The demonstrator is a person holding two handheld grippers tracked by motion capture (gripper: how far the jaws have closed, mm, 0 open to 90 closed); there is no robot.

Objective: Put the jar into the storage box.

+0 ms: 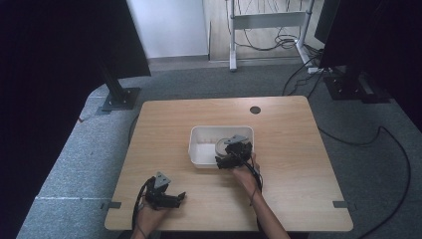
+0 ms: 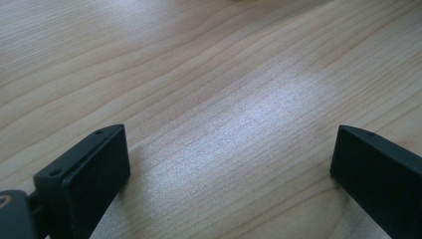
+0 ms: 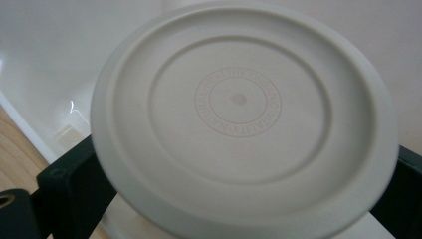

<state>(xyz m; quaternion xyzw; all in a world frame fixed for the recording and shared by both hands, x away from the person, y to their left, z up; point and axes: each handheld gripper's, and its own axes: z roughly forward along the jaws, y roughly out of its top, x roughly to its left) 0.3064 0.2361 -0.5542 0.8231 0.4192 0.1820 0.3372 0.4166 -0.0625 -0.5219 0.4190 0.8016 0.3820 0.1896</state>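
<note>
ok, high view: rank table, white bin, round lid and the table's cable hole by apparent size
1. table
2. white bin
3. round lid, partly hidden by the right tongs
4. cable hole

Soft glare, dark corners, blur

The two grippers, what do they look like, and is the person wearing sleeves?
Both the left gripper and the right gripper are black, each topped by a grey three-cornered plate. A black cable trails from each back along the hand. Up close, the jaws are flat black blocks with small screw holes near the corners. The forearms are bare, with no sleeves in the high view.
</note>
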